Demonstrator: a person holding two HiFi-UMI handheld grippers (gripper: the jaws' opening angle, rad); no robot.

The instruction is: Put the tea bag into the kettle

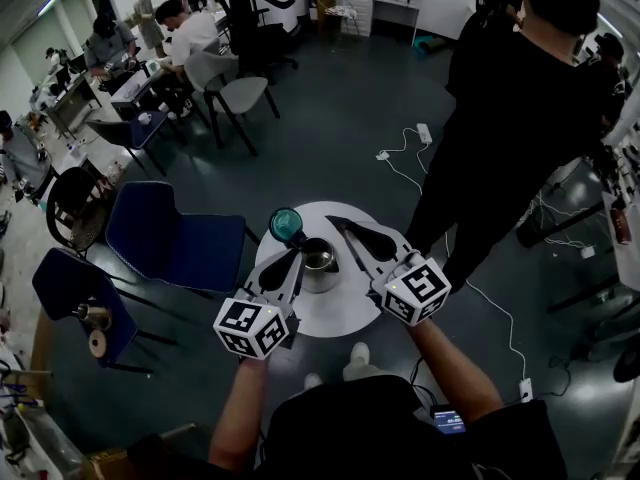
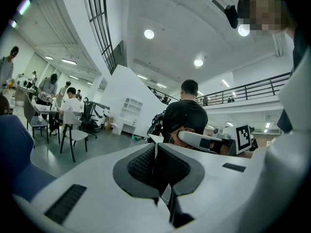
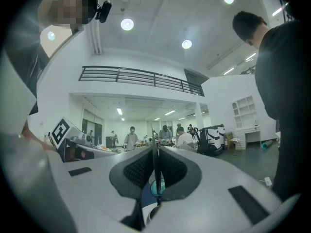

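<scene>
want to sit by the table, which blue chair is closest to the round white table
The blue chair just left of the round white table. The other blue chair stands farther left, with small things on its seat.

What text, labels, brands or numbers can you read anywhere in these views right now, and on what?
No text is readable in any view.
The left marker cube and right marker cube: black-and-white square codes, no letters or numbers.
The small lit screen at the person's waist: too small to read.
The kettle and round table: no label visible.
</scene>
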